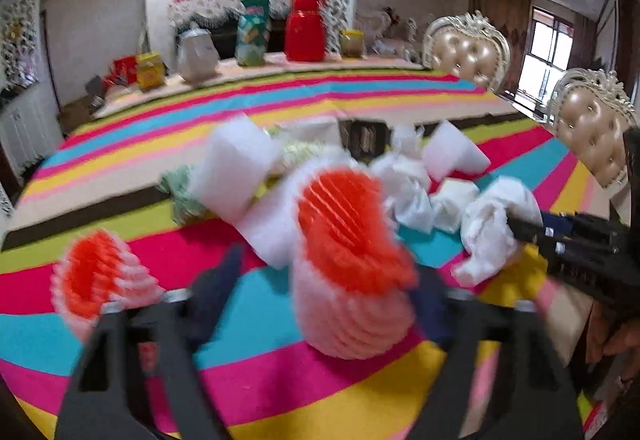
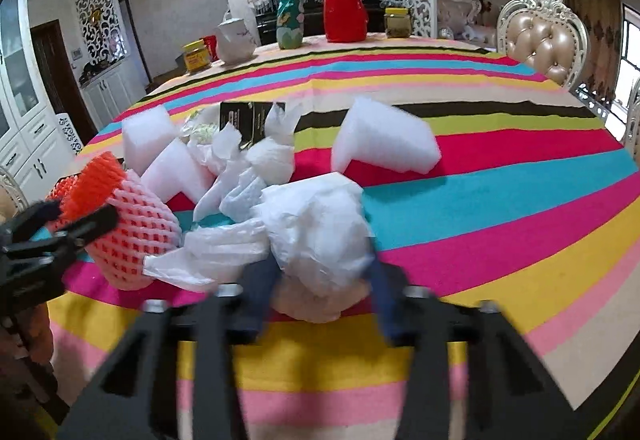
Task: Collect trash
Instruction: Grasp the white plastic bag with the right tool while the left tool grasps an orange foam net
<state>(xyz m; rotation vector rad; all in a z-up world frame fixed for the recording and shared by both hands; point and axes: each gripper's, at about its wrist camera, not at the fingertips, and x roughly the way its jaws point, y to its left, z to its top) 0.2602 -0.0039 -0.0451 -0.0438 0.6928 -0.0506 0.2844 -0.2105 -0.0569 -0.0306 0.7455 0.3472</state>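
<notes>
Trash litters the counter [image 2: 520, 176]: left claw [image 1: 324, 280] clenches a foam fruit net [image 1: 348, 264], right claw [image 2: 320, 272] a crumpled tissue wad [image 2: 316, 232], ready for lifting away.

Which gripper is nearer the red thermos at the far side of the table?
Neither clearly. The left gripper grips a foam fruit net, the right gripper grips a crumpled white bag, both at the near edge, far from the red thermos.
</notes>
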